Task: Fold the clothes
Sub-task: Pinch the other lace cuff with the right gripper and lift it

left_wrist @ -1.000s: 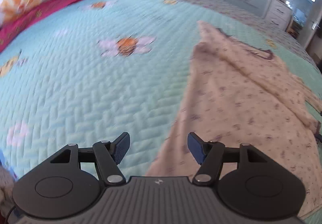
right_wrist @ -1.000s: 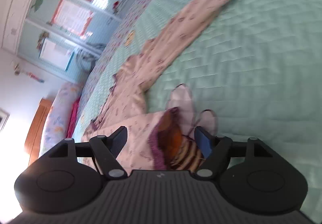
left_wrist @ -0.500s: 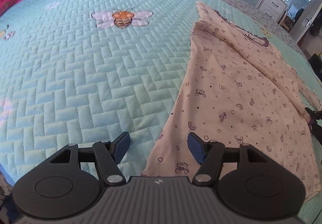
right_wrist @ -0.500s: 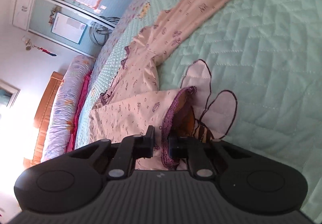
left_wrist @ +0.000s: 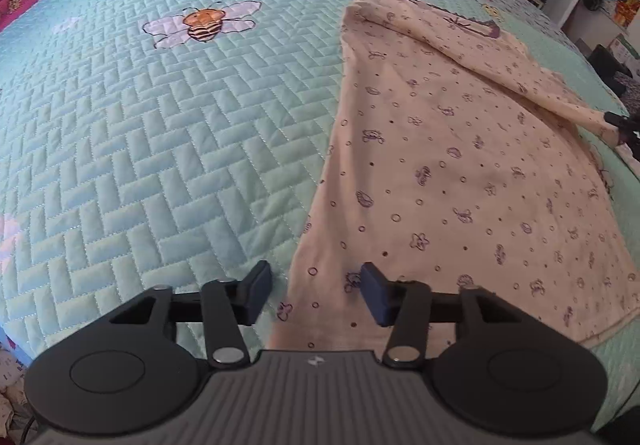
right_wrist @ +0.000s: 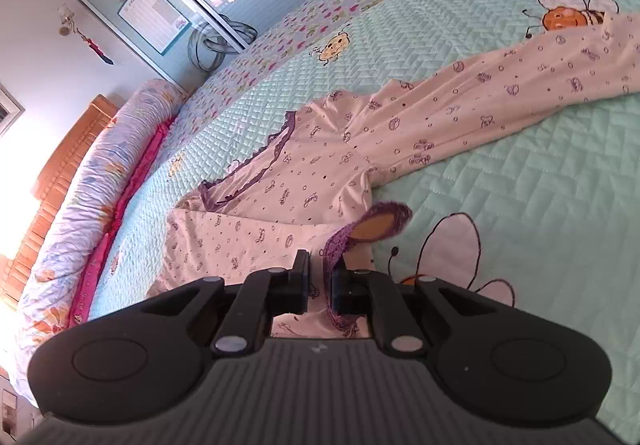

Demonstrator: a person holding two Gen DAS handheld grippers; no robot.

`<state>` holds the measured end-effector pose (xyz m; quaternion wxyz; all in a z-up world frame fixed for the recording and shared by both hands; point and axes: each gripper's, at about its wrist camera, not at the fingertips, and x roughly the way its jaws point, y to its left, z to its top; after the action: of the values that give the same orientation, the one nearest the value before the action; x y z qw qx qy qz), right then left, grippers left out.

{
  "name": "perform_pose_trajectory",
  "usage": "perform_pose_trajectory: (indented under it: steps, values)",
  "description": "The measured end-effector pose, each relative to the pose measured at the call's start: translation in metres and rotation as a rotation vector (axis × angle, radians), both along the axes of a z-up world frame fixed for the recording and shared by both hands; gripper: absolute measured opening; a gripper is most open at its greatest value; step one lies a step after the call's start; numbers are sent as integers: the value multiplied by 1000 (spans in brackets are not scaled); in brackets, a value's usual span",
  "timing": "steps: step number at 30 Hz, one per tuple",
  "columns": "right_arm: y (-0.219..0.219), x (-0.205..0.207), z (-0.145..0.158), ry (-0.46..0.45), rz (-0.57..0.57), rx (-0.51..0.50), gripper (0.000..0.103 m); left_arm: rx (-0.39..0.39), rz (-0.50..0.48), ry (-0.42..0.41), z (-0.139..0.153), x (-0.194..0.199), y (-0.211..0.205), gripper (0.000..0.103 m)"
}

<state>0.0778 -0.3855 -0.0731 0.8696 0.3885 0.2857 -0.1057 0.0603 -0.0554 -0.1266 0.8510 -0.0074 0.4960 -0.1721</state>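
Pinching the purple-trimmed cuff in my right gripper, I am closing the spread left gripper around the top's hem just ahead of its fingers, so folding is barely starting on the quilt.

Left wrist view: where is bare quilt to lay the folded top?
Widest bare quilt lies left of the pink top, between its straight edge and the embroidered bee. Right of that edge the top covers the quilt, and the right gripper grips its purple-trimmed cuff.
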Motion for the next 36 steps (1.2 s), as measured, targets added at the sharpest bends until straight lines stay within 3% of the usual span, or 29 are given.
perform_pose_trajectory:
  steps: [4,7,10,18,25,27,28,32,36]
  values:
    - [-2,-1,0,-3,-11,20,11,-24,-13,23,0,-2,1,16]
    - [-5,-4,-3,-50,-12,90,11,-49,24,39,0,1,6,5]
    - [-4,-3,-4,-89,-14,158,11,-58,45,38,3,0,6,5]
    - [-3,6,9,-219,-29,273,11,68,-5,-22,18,-3,-16,5]
    - [-19,11,43,-386,-69,331,11,146,-98,-146,49,-17,-42,5]
    - [-31,9,53,-418,-95,321,2,172,-147,-193,58,-24,-55,5]
    - [-38,7,58,-432,-109,317,2,178,-176,-209,62,-28,-62,5]
    - [-68,5,70,-418,-163,273,2,194,-275,-253,67,-41,-88,5]
    - [-55,16,69,-256,-70,94,8,202,-265,-209,52,-38,-90,5]
